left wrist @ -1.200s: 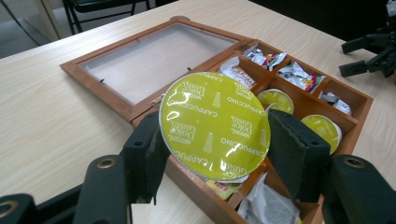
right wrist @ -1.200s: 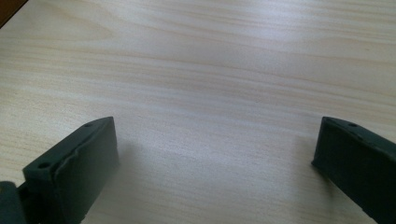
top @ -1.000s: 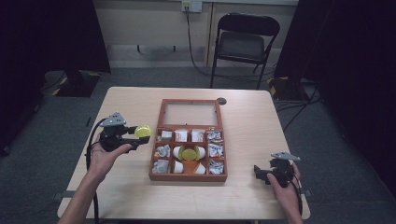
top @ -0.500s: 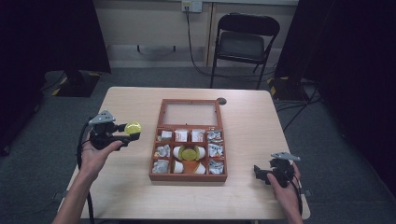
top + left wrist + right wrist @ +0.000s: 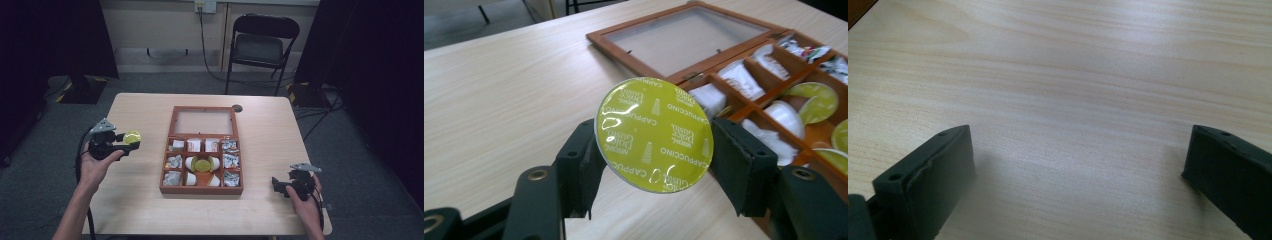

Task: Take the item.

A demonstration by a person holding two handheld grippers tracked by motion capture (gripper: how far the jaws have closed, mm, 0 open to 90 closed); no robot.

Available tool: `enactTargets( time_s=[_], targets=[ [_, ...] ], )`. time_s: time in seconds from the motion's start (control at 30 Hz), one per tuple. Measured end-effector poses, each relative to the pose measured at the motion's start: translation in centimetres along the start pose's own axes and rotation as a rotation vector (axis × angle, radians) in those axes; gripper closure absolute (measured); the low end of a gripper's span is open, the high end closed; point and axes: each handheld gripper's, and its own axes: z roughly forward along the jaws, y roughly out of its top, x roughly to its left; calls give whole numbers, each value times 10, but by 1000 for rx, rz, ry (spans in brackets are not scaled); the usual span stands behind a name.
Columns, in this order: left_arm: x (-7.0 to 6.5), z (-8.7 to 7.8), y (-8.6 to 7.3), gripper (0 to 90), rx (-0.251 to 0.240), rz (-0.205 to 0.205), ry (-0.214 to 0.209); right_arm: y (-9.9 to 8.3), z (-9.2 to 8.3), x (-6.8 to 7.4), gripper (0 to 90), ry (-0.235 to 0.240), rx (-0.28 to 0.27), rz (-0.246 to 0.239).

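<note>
My left gripper [image 5: 129, 141] is shut on a coffee capsule with a yellow-green foil lid [image 5: 654, 134], held a little above the left side of the table. The same capsule [image 5: 132, 136] shows at the gripper's tip in the high view, well left of the wooden box [image 5: 202, 189]. That box lies open with its glass lid [image 5: 204, 121] folded flat behind it. Its compartments hold white capsules, another yellow-green capsule [image 5: 202, 163] and silver packets. My right gripper [image 5: 278, 185] rests near the table's front right corner, open, and between its jaws is bare wood [image 5: 1073, 150].
The table [image 5: 280, 135] is light wood with a small dark round disc [image 5: 237, 108] near its far edge. A folding chair [image 5: 262, 47] stands behind the table. Cables trail from both grippers.
My left gripper has carried the capsule leftward, away from the box, and slightly down. The right gripper has stayed where it was.
</note>
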Motion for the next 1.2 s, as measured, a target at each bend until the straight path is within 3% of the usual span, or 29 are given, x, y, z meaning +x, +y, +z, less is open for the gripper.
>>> enactTargets(
  time_s=[0.43,0.8,1.0,1.2],
  targets=[
    [14,11,-16,402,30,-50,19,0,0,0,0,1,0,-1],
    [12,28,-24,402,78,-40,19,0,0,0,0,1,0,-1],
    [9,38,-27,402,108,-11,9,0,0,0,0,1,0,-1],
    [8,49,-31,402,122,-22,-1,0,0,0,0,1,0,-1]
  ],
)
